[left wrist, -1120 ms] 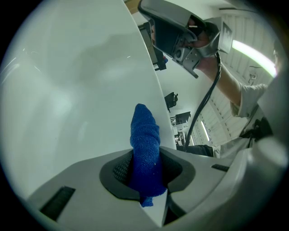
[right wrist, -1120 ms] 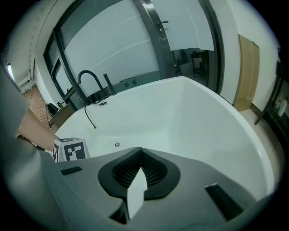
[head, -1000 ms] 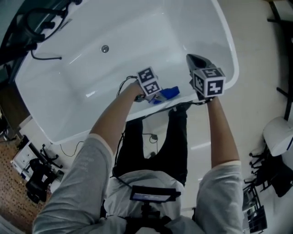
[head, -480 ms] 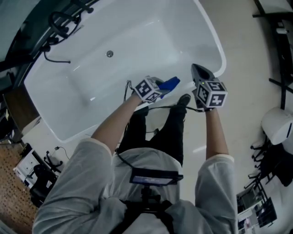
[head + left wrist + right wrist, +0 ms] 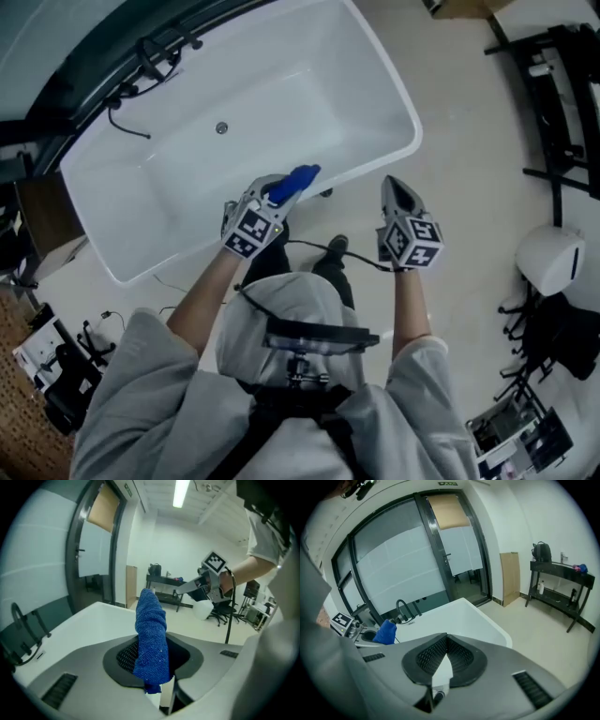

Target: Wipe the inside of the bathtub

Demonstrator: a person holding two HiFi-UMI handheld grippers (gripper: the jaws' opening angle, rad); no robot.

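Note:
The white bathtub (image 5: 375, 94) lies below and ahead of me, its inside bare and glossy. My left gripper (image 5: 281, 190) is held above the tub's near rim, shut on a blue cloth (image 5: 298, 178). In the left gripper view the blue cloth (image 5: 151, 620) stands up rolled between the jaws, with the bathtub rim (image 5: 89, 618) behind it. My right gripper (image 5: 392, 185) hangs over the floor to the right of the tub, shut with nothing in it. In the right gripper view the right gripper (image 5: 446, 639) has its pads meeting, and the blue cloth (image 5: 386, 632) shows at the left.
A drain (image 5: 222, 127) sits in the tub floor and a black faucet (image 5: 155, 52) stands at its far end. A cable (image 5: 328, 246) runs between the grippers. Black racks (image 5: 562, 94) and a white chair (image 5: 553, 262) stand to the right. Glass doors (image 5: 393, 569) lie behind the tub.
Both grippers have risen out of the tub and drawn back toward me, the left one still carrying the blue cloth. The tub now looks farther away.

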